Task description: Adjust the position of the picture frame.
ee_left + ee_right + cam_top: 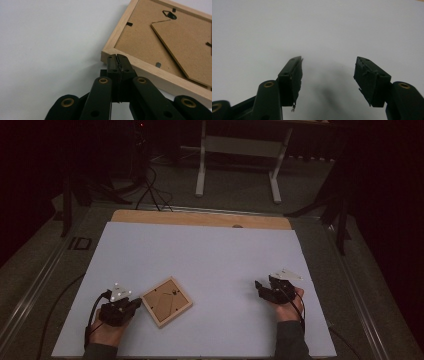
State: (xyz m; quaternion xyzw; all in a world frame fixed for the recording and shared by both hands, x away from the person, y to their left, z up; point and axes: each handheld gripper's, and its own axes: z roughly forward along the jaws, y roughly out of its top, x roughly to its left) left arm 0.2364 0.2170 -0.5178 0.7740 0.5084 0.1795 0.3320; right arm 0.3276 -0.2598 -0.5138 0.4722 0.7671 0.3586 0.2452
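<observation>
Frame (167, 301) face-down, backing board (175, 47) inside.

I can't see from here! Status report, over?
Left gripper shut, tips at square wooden picture frame, face down. Right gripper open, empty. White table: nothing blocking.

tools (117, 62): black, brass rivets | grey plates | dark sleeves (291, 342)

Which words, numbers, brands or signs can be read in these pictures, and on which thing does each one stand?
None can be read.
Frame: its brown backboard faces up, with clips and a hanger, no writing.
Mat: plain, no print.
Left gripper and right gripper: black jaws, no label.
Floor marking left of the table: a shape too small and dark to read.
</observation>
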